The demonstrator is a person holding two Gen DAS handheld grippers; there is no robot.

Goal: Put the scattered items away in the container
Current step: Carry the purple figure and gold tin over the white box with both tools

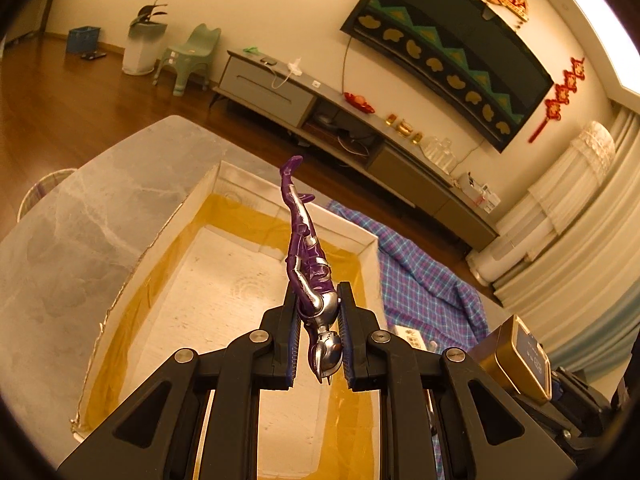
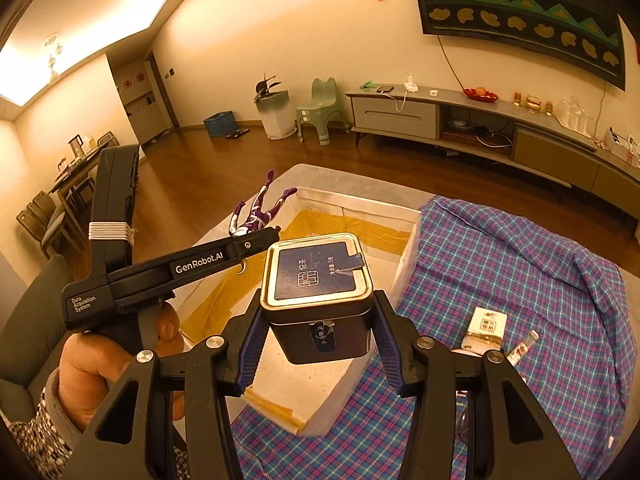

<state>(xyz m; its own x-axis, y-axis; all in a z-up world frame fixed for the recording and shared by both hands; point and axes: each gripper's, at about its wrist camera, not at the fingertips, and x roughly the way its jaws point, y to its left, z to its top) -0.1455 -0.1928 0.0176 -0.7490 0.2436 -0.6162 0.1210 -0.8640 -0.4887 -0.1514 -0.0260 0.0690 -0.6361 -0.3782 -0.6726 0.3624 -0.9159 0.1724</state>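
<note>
Above the open white foam box (image 1: 362, 240), the left gripper (image 1: 319, 334) pinched a purple-and-silver action figure (image 1: 306, 248) between its ribbed pads, clamped at the shoulders. The figure's long axis ran away from the camera, its silver helmeted head nearest the lens and its purple feet pointing toward the far wall. Glossy hard plastic gave it bright highlights. The box was rectangular, with thick matte walls and amber tape along its inner seams.

Seen from the right wrist, the right gripper (image 2: 318, 332) squeezed a square metal tea tin (image 2: 318, 296) by its dark sides, held upright over the box's near right corner. Its rounded brass-toned lid rim framed a navy label with pale print. The left gripper (image 2: 256, 240) showed there too, reaching in from the left over the box with the figure's (image 2: 256, 216) legs splayed beyond it.

The box sat on a grey marbled table (image 1: 100, 216), beside a rumpled blue-and-pink plaid cloth (image 2: 520, 272) to its right. On that cloth lay a small white packet (image 2: 486, 326) and a slim tube (image 2: 522, 346). Beyond were a dark wood floor, a long grey TV console (image 2: 440, 114) and a pale green child's chair (image 2: 320, 110).
</note>
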